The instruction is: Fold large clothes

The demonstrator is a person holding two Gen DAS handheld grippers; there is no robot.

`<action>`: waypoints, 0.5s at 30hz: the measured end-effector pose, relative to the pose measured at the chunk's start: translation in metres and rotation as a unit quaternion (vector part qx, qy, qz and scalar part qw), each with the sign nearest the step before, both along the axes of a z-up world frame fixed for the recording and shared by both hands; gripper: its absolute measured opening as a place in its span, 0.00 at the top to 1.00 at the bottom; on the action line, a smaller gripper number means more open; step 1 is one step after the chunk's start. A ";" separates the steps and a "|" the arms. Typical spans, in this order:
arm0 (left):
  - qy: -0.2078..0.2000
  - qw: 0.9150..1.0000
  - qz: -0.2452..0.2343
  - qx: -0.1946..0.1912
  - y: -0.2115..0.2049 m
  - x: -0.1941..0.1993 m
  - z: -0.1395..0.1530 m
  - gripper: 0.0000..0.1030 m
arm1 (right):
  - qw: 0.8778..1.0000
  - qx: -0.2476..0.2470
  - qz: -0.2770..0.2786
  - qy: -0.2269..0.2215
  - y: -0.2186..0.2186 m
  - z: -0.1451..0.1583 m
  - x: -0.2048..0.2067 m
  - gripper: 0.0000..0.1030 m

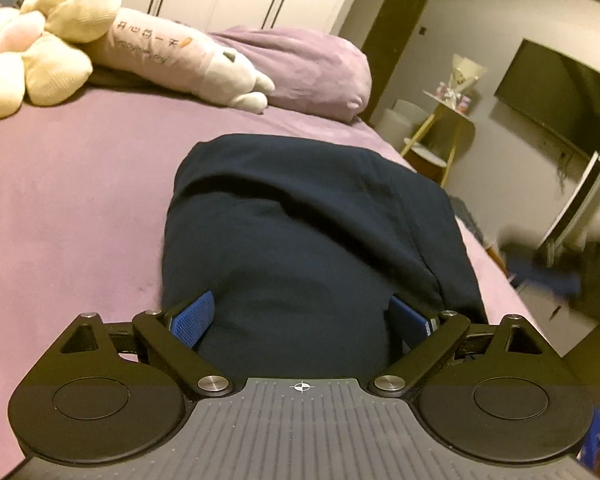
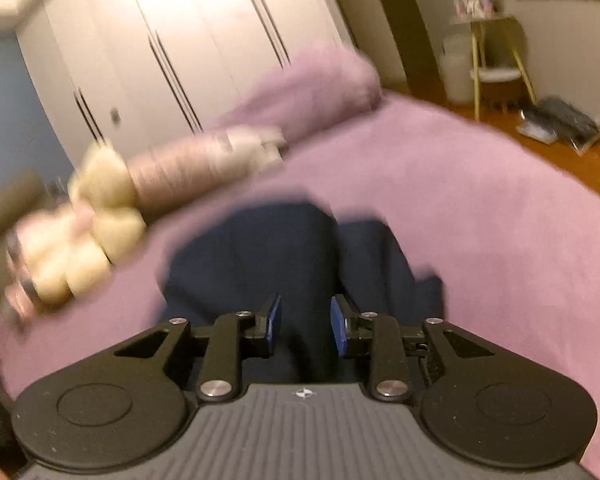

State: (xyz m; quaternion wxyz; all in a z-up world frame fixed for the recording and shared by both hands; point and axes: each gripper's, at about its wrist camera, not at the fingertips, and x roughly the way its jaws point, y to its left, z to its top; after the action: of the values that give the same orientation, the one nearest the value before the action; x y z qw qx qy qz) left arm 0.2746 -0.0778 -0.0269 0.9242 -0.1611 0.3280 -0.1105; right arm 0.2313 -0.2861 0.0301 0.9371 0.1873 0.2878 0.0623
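A dark navy garment (image 1: 300,232) lies folded into a compact bundle on the purple bed sheet (image 1: 72,200). My left gripper (image 1: 302,320) stands wide open at the garment's near end. Cloth bulges between its blue pads (image 1: 194,318), with no pinch visible. In the blurred right wrist view the same navy garment (image 2: 260,264) lies flat on the sheet (image 2: 480,220). My right gripper (image 2: 306,324) hovers over its near edge, its pads (image 2: 274,320) parted by a narrow gap. Navy cloth shows through that gap, seemingly below the pads.
Cream and pink plush toys (image 1: 40,44) and a purple pillow (image 1: 312,64) lie at the head of the bed. White wardrobe doors (image 2: 180,40) stand behind. The bed's edge runs along the right, with a small side table (image 1: 444,128), a wall screen (image 1: 560,96) and wooden floor beyond.
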 end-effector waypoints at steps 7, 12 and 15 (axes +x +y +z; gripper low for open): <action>0.000 1.000 0.005 -0.011 0.010 -0.004 -0.001 0.06 | 1.000 -0.018 0.013 -0.005 0.039 -0.010 0.091 0.74; 0.024 0.998 0.050 -0.025 0.021 0.018 0.003 0.06 | 0.996 -0.075 -0.013 0.050 0.031 -0.073 0.103 0.79; 0.027 0.996 0.081 -0.016 0.013 0.046 0.010 0.06 | 0.998 -0.051 -0.027 0.033 0.015 -0.083 0.094 0.80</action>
State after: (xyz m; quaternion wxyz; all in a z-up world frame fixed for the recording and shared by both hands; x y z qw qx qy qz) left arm 0.3210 -0.0651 -0.0173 0.9184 -0.2048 0.3367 -0.0362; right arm 0.3252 -0.2708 -0.0530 0.9369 0.1486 0.3160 0.0156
